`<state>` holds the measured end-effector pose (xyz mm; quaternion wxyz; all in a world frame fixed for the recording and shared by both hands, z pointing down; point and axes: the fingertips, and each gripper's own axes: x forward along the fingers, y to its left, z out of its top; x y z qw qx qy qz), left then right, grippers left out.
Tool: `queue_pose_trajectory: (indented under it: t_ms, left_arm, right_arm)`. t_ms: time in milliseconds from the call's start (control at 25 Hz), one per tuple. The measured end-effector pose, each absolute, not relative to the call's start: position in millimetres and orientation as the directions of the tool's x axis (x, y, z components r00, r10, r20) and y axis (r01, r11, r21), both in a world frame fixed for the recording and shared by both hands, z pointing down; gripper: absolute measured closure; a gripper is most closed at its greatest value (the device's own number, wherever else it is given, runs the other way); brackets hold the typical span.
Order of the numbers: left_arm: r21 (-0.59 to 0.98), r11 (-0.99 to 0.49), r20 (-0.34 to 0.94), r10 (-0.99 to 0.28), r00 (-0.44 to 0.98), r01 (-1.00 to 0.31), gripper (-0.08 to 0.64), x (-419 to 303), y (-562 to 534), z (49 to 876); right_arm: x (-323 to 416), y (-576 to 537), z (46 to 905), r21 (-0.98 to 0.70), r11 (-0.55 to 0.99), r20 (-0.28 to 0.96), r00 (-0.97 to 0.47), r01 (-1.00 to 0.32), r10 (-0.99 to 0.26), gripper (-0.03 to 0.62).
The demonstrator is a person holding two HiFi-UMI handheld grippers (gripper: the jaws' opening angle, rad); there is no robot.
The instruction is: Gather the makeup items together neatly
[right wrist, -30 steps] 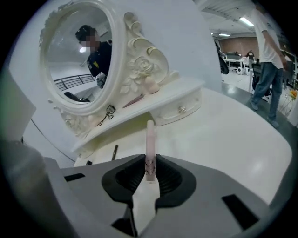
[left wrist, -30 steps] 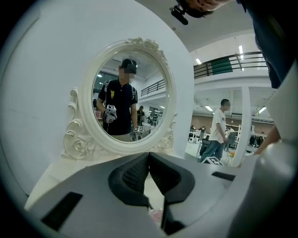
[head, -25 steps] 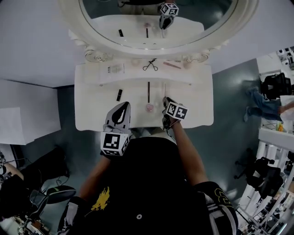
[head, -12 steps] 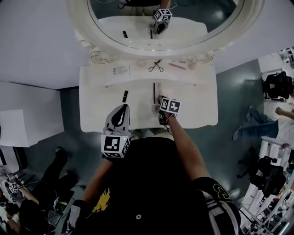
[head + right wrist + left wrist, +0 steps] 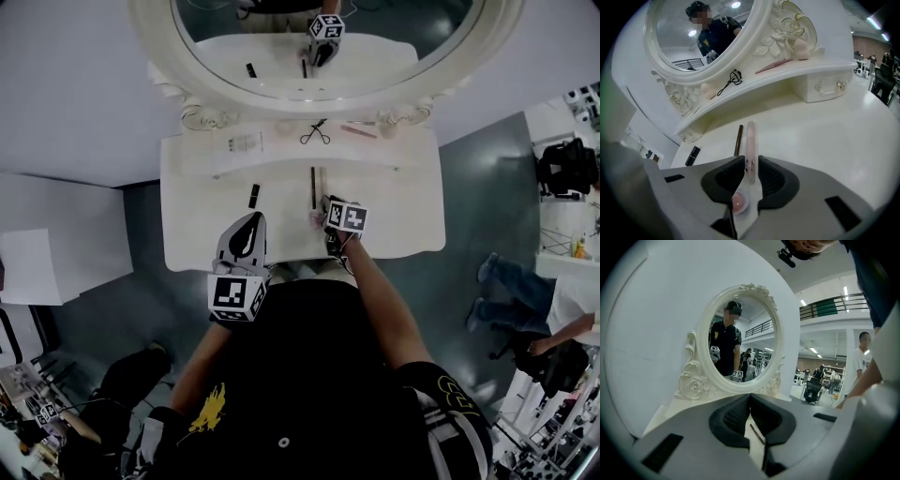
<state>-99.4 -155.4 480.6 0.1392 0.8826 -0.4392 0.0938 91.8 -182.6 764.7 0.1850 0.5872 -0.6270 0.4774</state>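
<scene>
On the white vanity table [image 5: 394,211] a pale pink tube [image 5: 750,140] lies beside a brown pencil [image 5: 738,139], both pointing at the mirror. My right gripper [image 5: 751,161] straddles the tube's near end. Its jaws are opening, a slim gap shows at the right pad, and the tube rests on the table. A small pink round pot [image 5: 738,202] sits under the jaws. A black lipstick [image 5: 254,195] lies to the left. My left gripper [image 5: 250,221] hovers at the table's front edge, shut and empty [image 5: 750,397].
The raised shelf [image 5: 281,155] under the oval mirror [image 5: 328,37] carries an eyelash curler [image 5: 315,132], a pink stick [image 5: 355,131], a sponge [image 5: 802,50] and a small packet [image 5: 242,143]. Small drawers [image 5: 825,86] stand at the shelf's right end. People move on the floor at right.
My right gripper has moved left with the pink tube, bringing it alongside the brown pencil. The left gripper has stayed at the front edge.
</scene>
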Motion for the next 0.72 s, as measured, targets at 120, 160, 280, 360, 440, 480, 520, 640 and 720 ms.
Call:
queue_pose_trajectory:
  t_ms: [120,160,280,360,440,480,520,640,720]
  left_arm:
    - [0.162,-0.589,0.284,-0.741,0.609,-0.792,0.548,-96.7,-152.2,481.3]
    - [0.162,-0.595,0.283,-0.736,0.615,-0.787,0.548,-96.2,-150.8,481.7]
    - [0.155,-0.621,0.284,-0.717,0.637,-0.768,0.548,-100.1,-146.4,485.8]
    - [0.148,-0.634,0.287,-0.707,0.646,-0.759,0.548,-107.6,-144.9,491.5]
    - [0.140,-0.641,0.289,-0.703,0.650,-0.755,0.548,-116.2,-144.9,499.3]
    - [0.138,-0.642,0.292,-0.701,0.651,-0.754,0.548,-120.5,-144.2,503.0]
    - [0.137,-0.644,0.295,-0.699,0.651,-0.753,0.548,-124.6,-142.6,505.5]
    - [0.134,-0.649,0.298,-0.694,0.655,-0.749,0.548,-134.7,-136.0,507.3]
    - [0.132,-0.648,0.300,-0.695,0.653,-0.750,0.548,-140.3,-132.9,507.9]
  right_arm:
    - [95.5,-177.6,762.6,-0.379,-0.153,0.783,-0.228,-0.913,-0.579,0.486]
    - [97.3,-175.1,761.5,-0.379,-0.160,0.778,-0.221,-0.911,-0.588,0.486]
    - [98.6,-164.3,757.2,-0.374,-0.171,0.760,-0.196,-0.912,-0.619,0.486]
    - [94.8,-156.6,754.7,-0.358,-0.152,0.745,-0.183,-0.921,-0.642,0.486]
    - [88.6,-149.8,754.7,-0.332,-0.117,0.727,-0.175,-0.936,-0.664,0.486]
    - [85.1,-145.5,755.0,-0.315,-0.100,0.721,-0.169,-0.944,-0.672,0.486]
    - [81.1,-139.9,755.2,-0.296,-0.086,0.719,-0.162,-0.951,-0.676,0.483]
    - [63.5,-123.1,756.1,-0.238,-0.057,0.729,-0.139,-0.970,-0.671,0.424]
    - [49.7,-119.2,758.1,-0.193,-0.027,0.738,-0.127,-0.981,-0.662,0.378]
